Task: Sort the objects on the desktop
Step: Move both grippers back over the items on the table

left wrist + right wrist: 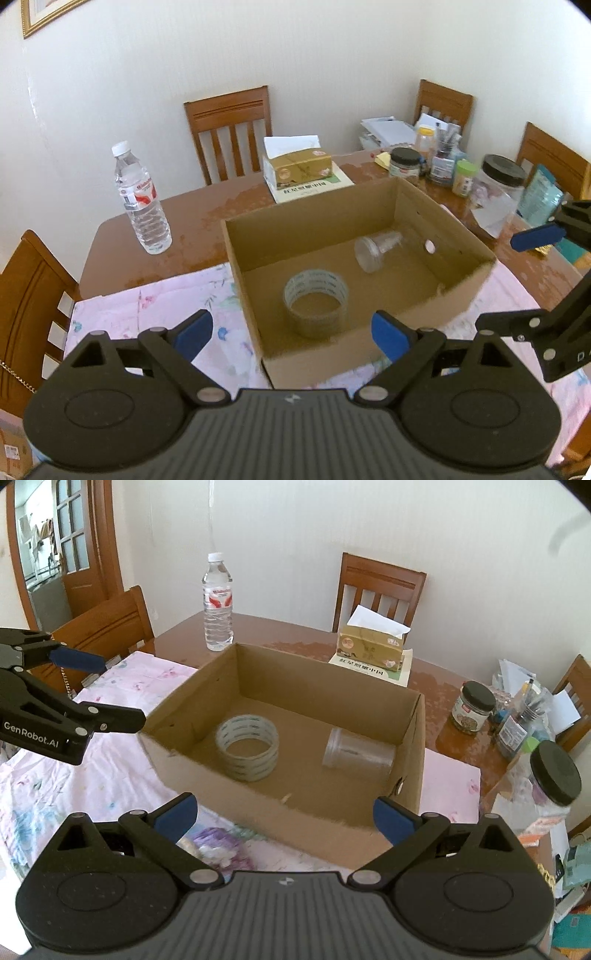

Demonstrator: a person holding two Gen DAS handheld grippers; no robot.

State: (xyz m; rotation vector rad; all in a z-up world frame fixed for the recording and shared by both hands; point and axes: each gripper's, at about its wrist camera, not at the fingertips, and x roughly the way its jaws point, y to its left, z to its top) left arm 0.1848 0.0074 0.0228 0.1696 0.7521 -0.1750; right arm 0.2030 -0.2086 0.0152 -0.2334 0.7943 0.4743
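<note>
An open cardboard box (pixel 461 236) (pixel 170 701) stands on a pink cloth. Inside lie a roll of clear tape (pixel 316 308) (pixel 247 747) and a clear plastic cup on its side (pixel 376 248) (pixel 356 754). My left gripper (pixel 293 336) is open and empty, held above the box's near wall; it also shows at the left of the right wrist view (pixel 107 690). My right gripper (pixel 282 818) is open and empty above the box's near edge; it also shows at the right of the left wrist view (pixel 506 277). A water bottle (pixel 142 199) (pixel 218 603) stands upright on the wooden table behind the box.
A tissue box (pixel 297 166) (pixel 371 646) rests on a booklet at the back. Jars, a pen holder and papers (pixel 439 158) (pixel 517 720) crowd the table's right end. A big black-lidded jar (pixel 552 782) stands near the right gripper. Wooden chairs (pixel 231 129) surround the table.
</note>
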